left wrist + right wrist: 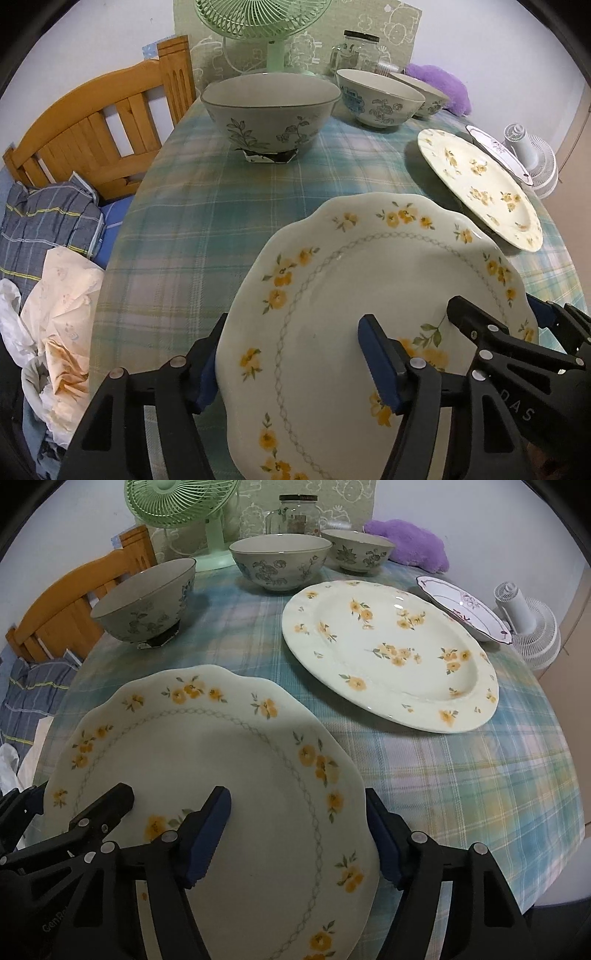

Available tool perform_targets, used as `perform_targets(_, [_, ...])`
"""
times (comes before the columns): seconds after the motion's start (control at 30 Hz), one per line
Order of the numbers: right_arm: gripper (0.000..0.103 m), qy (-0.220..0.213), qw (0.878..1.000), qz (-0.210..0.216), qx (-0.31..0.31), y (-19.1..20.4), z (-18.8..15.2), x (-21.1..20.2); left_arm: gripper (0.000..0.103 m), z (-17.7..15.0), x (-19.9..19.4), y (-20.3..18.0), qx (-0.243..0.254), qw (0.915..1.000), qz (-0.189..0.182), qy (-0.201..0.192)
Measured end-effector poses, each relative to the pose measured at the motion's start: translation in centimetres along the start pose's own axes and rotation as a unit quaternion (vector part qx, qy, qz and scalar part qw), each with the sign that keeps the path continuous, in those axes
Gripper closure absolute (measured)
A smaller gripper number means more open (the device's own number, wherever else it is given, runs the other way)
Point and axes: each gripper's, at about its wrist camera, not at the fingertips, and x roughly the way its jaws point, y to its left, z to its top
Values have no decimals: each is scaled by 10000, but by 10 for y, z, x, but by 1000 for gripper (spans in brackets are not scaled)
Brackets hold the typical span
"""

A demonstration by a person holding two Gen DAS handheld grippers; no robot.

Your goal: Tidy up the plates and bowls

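A scalloped plate with yellow flowers (351,295) (221,768) is held above the near table edge. My left gripper (295,369) is shut on its left rim. My right gripper (299,838) is shut on its right rim and also shows in the left wrist view (498,325). A large round plate with yellow flowers (388,646) (476,181) lies to the right. A small purple-trimmed dish (465,605) sits beyond it. Three patterned bowls stand at the back: a left one (147,602) (269,110), a middle one (280,561) (380,99) and a right one (358,550).
The table wears a plaid cloth (461,775). A green fan (184,502), a glass jar (299,513) and a purple plush (410,542) stand at the back. A wooden bed frame (96,125), bedding and bags lie left. A white fan (532,627) stands right.
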Motion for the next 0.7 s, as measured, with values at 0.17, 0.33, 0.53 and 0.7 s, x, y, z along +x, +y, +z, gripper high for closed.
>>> perform_targets(0.17, [29,128,9999,9,90,-1,1,-1,35,3,-1,0,31,9999,26,102])
perform_targets(0.33, [30,54,10000,63,39,0,9,-15,35,14,-16,1,-44,10000,68,-27])
perform_targets(0.53, [31,46,10000,-47,48,-4,24,-37,35,34,-30,-8,4,10000,-45,26])
perform_targets(0.7, [31,-23,9996,-157,216,-19,30,-48,35,41,-33,-23,180,9998,-128,-22])
